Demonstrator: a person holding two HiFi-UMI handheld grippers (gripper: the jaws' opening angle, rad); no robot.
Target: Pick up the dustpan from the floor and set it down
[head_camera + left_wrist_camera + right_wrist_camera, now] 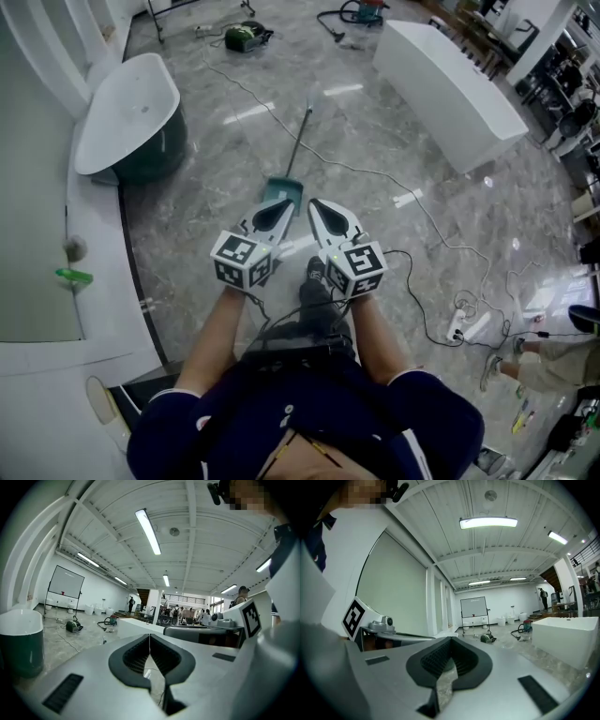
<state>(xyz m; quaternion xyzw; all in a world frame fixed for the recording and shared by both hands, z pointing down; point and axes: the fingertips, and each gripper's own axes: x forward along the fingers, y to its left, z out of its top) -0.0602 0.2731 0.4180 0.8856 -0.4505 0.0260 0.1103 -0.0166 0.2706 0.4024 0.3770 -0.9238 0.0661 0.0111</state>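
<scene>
A dark green dustpan point(285, 191) lies on the grey marble floor, its long thin handle point(300, 141) running away from me. Both grippers are held side by side at waist height, above and just short of the pan. My left gripper point(284, 202) point(150, 635) is shut with nothing between its jaws. My right gripper point(314, 202) point(451, 639) also has its jaws together and holds nothing. Both gripper views look level across the hall, so the dustpan does not show in them.
A white tub on a dark green base point(131, 112) point(21, 644) stands at the left beside a white counter point(37, 234). A long white block point(450, 89) point(567, 634) lies at the right. Cables point(422, 216), a power strip point(466, 326) and a green vacuum point(246, 36) lie on the floor.
</scene>
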